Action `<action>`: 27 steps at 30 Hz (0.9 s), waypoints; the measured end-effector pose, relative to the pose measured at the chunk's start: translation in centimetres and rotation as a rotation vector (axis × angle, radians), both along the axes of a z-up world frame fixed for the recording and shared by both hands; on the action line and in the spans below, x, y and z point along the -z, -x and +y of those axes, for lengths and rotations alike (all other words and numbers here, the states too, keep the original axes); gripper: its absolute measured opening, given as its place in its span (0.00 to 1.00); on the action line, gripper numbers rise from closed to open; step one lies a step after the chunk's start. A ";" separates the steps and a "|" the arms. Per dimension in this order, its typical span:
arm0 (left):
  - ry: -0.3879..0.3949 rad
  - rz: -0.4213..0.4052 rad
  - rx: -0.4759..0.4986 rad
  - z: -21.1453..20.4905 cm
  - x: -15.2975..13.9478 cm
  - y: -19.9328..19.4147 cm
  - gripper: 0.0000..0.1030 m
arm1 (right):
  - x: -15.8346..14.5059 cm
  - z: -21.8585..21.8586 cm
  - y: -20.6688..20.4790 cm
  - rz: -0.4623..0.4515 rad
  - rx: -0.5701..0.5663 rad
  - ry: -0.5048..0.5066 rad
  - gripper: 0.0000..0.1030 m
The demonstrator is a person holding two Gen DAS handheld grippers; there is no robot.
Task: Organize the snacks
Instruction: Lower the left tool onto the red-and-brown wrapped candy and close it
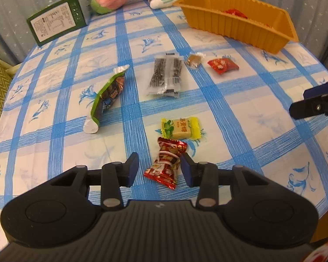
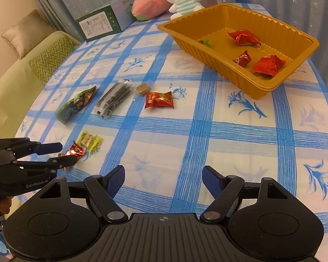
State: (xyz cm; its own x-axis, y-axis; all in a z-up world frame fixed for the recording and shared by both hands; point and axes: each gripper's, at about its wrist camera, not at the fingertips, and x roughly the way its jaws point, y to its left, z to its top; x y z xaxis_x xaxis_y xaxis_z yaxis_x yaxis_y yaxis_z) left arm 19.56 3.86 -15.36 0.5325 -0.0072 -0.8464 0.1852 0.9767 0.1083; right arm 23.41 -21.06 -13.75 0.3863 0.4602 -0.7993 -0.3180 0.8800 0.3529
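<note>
Item in hand's reach: your left gripper (image 1: 160,170) sits at lower centre of its view, fingers spread either side of the red-and-gold foil candy (image 1: 166,163) without pinching it, likely lined up for a pick. Loose stock on the checked tablecloth (image 2: 207,144): yellow candy (image 1: 181,128), green packet (image 1: 109,97), clear sesame-stick pack (image 1: 166,74), red packet (image 2: 159,99). Your right gripper (image 2: 163,180) hangs spread and empty at lower centre; the orange tray (image 2: 273,85), upper right, already holds red wrapped pieces, evidently the collecting point.
</note>
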 end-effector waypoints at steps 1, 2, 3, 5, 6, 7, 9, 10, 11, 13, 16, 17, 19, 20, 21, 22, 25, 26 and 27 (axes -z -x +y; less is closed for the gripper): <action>0.002 0.006 -0.003 0.0 0.2 -0.1 0.38 | 0.0 0.0 0.0 0.000 0.003 0.000 0.75; 0.012 0.005 -0.005 0.1 0.2 -0.1 0.37 | 0.0 -0.1 0.0 -0.001 0.005 0.000 0.75; 0.021 0.005 -0.005 0.2 0.2 -0.2 0.37 | -0.1 -0.1 0.0 -0.002 0.008 -0.001 0.75; 0.034 0.008 -0.001 0.2 0.3 -0.3 0.36 | -0.1 -0.2 0.1 -0.001 0.015 0.002 0.75; 0.039 0.007 -0.001 0.3 0.2 -0.3 0.35 | 0.0 -0.2 0.1 0.000 0.019 0.003 0.75; 0.050 0.008 -0.001 0.4 0.2 -0.4 0.33 | 0.0 -0.3 0.1 0.000 0.023 0.004 0.75; 0.075 0.012 -0.001 0.5 0.2 -0.6 0.28 | 0.1 -0.3 0.1 0.002 0.029 0.008 0.75; 0.084 0.013 0.002 0.5 0.3 -0.6 0.25 | 0.1 -0.3 0.1 0.003 0.031 0.009 0.75; 0.093 0.013 0.006 0.5 0.3 -0.6 0.21 | 0.1 -0.3 0.1 0.003 0.033 0.010 0.75; 0.103 0.012 0.006 0.5 0.3 -0.6 0.20 | 0.1 -0.3 0.1 0.002 0.035 0.012 0.75; 0.113 0.009 -0.004 0.7 0.2 -0.5 0.19 | 0.1 -0.1 0.1 -0.007 0.032 0.011 0.75; 0.114 0.008 -0.012 0.8 0.1 -0.4 0.19 | 0.1 0.0 0.1 -0.010 0.027 0.012 0.75; 0.120 0.003 -0.032 1.3 -0.2 -0.1 0.19 | 0.0 0.3 0.0 -0.022 0.018 0.014 0.75; 0.124 -0.002 -0.042 1.6 -0.4 0.0 0.19 | 0.0 0.4 -0.1 -0.030 0.014 0.013 0.75; 0.127 -0.008 -0.055 2.0 -0.7 0.2 0.19 | -0.1 0.6 -0.3 -0.037 0.008 0.011 0.75; 0.129 -0.013 -0.067 2.3 -1.0 0.4 0.19 | -0.1 0.8 -0.5 -0.045 0.001 0.009 0.75; 0.134 -0.031 -0.118 3.8 -1.9 0.7 0.19 | -0.3 1.4 -1.3 -0.074 -0.016 0.008 0.75; 0.136 -0.037 -0.135 4.4 -2.1 0.8 0.19 | -0.3 1.7 -1.7 -0.083 -0.024 0.007 0.75; 0.135 -0.043 -0.156 5.0 -2.4 0.9 0.19 | -0.4 2.0 -2.0 -0.095 -0.031 0.007 0.75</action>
